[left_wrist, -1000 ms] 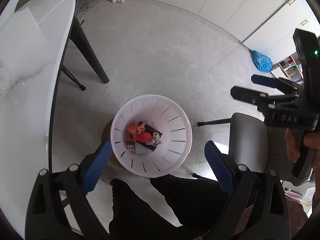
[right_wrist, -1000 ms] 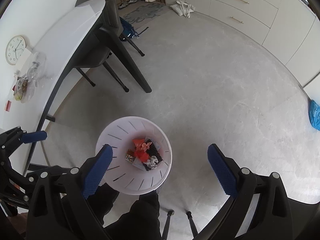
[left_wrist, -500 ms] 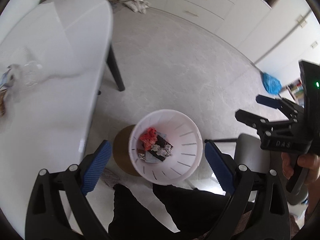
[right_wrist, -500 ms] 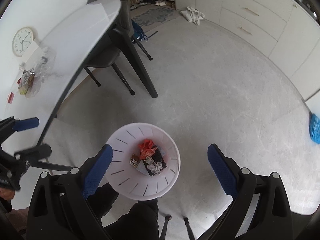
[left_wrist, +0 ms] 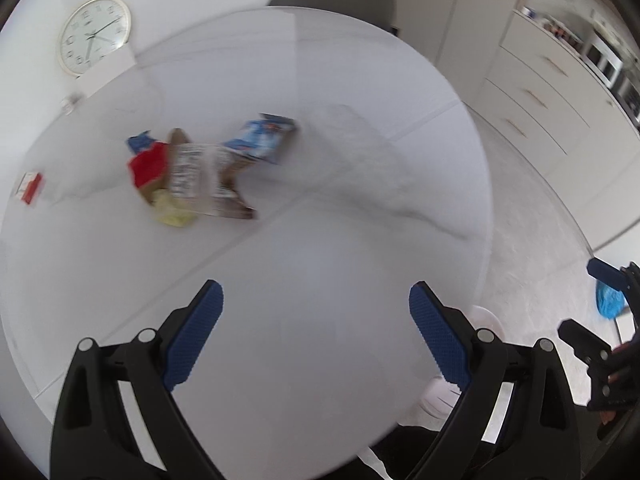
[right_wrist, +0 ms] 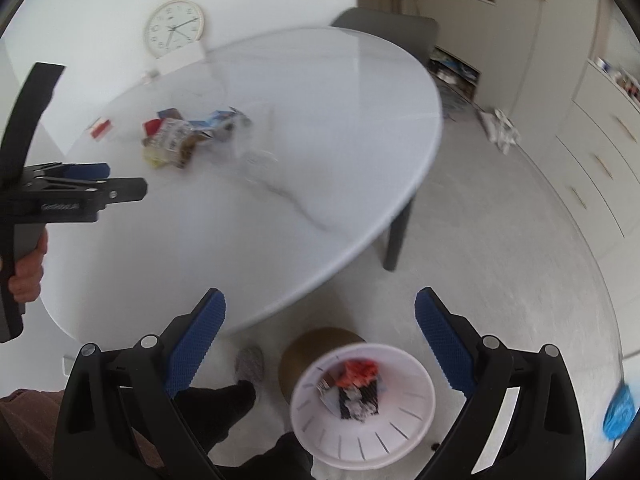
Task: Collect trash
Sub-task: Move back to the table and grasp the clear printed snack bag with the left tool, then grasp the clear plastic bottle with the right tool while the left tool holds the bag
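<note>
Cameras have both swung up from looking straight down into the white slotted plastic bin (right_wrist: 362,408) on the floor to facing the round white marble-look worktop (left_wrist: 320,240), so my guess is the last drop-off is done and it's back for another piece. The left tool (left_wrist: 316,340) has its blue-padded jaws spread wide with nothing between them, hovering over bare worktop. Same for the right tool (right_wrist: 320,344), wide and empty, out past the worktop edge above the bin.

Remaining trash is a blurry pile of crumpled wrappers (left_wrist: 188,176) well ahead of the left tool, with a blue-and-white packet (left_wrist: 262,140) touching it and a small red-and-white card (left_wrist: 30,188) off to its left. The bin already holds red and dark scraps.

Writing: motion blur kills all the wrapper print. There's lettering on the left tool's body in the right view, too soft to read. The round white wall clock (right_wrist: 174,28) has numerals but I can't make them out.
</note>
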The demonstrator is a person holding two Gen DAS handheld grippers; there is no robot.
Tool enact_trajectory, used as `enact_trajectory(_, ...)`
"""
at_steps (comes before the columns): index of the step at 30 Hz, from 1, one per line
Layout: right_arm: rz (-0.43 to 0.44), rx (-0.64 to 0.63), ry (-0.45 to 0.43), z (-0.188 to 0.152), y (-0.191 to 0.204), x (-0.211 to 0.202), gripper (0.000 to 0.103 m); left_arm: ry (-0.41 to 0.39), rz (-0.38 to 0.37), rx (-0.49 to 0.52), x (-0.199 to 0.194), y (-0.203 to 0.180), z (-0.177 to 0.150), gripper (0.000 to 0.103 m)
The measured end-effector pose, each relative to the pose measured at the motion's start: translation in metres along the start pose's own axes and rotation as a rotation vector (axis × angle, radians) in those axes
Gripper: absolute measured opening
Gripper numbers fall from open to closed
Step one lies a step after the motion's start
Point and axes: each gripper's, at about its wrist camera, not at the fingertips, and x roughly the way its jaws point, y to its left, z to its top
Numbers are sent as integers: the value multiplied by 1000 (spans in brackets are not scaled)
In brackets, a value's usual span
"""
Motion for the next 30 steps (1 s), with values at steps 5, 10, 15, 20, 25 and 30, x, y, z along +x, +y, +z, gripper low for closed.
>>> enact_trajectory(5,32,-14,-12,32,40,19,95,-6,34,-6,18,47,19,90)
enact_trajectory(10,35,6,0,53,63,35,95,-1,36,36,44,67,38,90)
enact_trajectory(15,12,39,21,69,70,49,95,37,20,61,80,84,62,90)
enact_trajectory(20,-10,80,42,71,65,58,95,80,16,76,112,88,79,86)
enact_trajectory(25,-15,123,66,71,54,67,95,119,12,91,130,86,89,68)
enact_trajectory(30,-15,139,79,77,46,76,95,101,9,112,128,77,92,59)
